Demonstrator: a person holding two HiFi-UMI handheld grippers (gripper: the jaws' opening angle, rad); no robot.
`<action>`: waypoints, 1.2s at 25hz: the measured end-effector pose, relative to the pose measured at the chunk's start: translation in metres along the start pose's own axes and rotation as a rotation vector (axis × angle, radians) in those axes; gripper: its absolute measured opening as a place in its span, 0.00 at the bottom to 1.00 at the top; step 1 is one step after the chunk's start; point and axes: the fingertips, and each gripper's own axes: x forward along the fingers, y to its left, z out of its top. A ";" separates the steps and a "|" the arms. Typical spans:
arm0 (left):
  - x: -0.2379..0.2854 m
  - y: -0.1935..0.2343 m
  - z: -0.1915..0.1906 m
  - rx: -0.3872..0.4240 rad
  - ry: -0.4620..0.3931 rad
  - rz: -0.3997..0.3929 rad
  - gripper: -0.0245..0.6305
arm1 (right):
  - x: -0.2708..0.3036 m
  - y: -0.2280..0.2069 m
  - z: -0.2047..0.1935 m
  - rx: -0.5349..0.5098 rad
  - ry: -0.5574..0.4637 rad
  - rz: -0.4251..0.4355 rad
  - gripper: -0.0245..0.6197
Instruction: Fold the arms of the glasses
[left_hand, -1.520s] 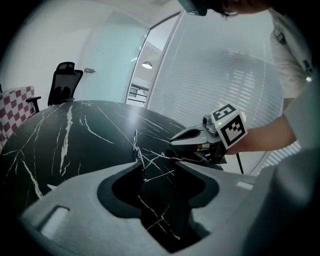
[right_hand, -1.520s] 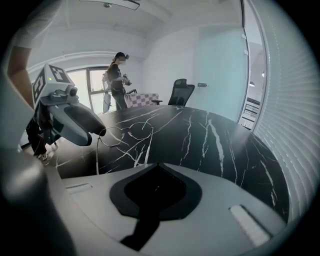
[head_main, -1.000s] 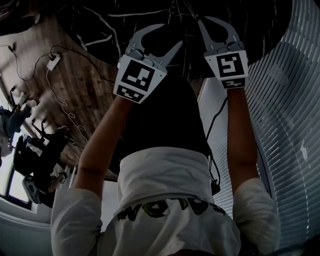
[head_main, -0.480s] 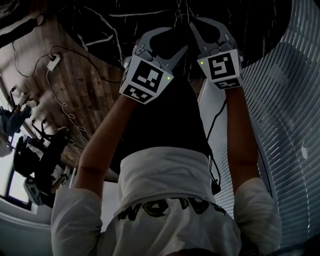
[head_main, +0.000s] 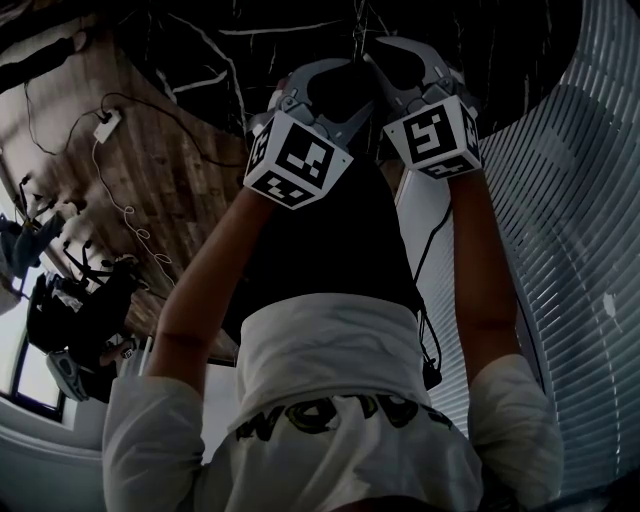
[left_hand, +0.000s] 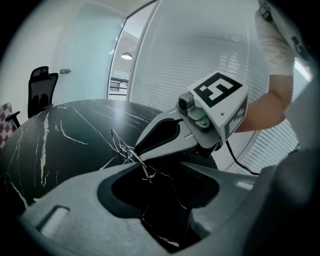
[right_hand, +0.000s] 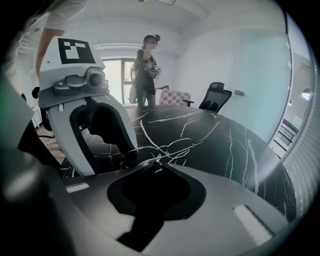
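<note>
1. The thin wire-rimmed glasses (right_hand: 172, 150) lie on the black, white-veined marble table (right_hand: 235, 145), where both grippers converge. I judge that one steadies the frame while the other works an arm.
2. The left gripper (left_hand: 165, 175) has its jaws spread wide, straddling the frame and not visibly clamping it.
3. The right gripper (right_hand: 157, 165) has just been opening its jaws to a narrow slit. A wire arm sits between them, released.
</note>
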 end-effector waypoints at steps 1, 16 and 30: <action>0.000 0.000 0.000 0.001 0.002 -0.001 0.34 | 0.000 0.000 0.000 0.000 0.002 0.000 0.11; -0.031 0.040 0.002 -0.212 -0.149 0.000 0.37 | -0.071 -0.037 -0.036 0.232 -0.054 -0.202 0.16; 0.003 0.053 0.041 -0.339 -0.231 -0.125 0.42 | -0.073 -0.006 -0.073 0.273 0.058 -0.177 0.24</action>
